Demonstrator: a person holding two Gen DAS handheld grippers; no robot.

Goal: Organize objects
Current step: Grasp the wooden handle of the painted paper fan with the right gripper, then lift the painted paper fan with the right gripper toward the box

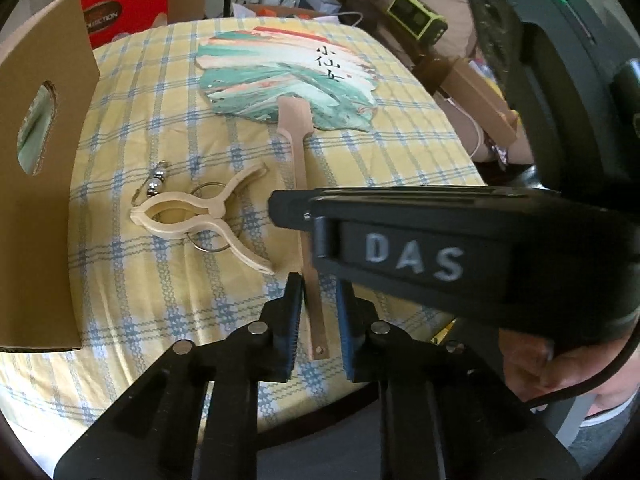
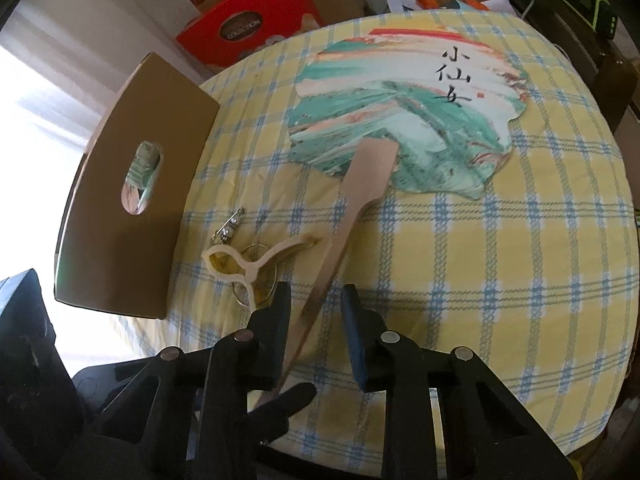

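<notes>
Left hand-held gripper (image 1: 318,320) and right hand-held gripper (image 2: 316,332), both spread, each straddling the fan handle (image 1: 311,300) without pinching it.

The fan (image 1: 288,76) lies flat on the checked worktop (image 1: 400,152), blade away, handle toward the cameras. It looks light, with a thin, bendable blade and a stiff wooden handle that is probably the safest hold. Just left lie a cream clip (image 1: 200,216), key rings (image 1: 208,240) and a beaded pin (image 1: 156,178); beyond them stands a cardboard box (image 1: 44,184).

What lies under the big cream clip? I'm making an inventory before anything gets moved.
Under the cream clip lie thin metal key rings, resting on the checked tablecloth. How many rings, and how they join the nearby beads, is hidden.
</notes>
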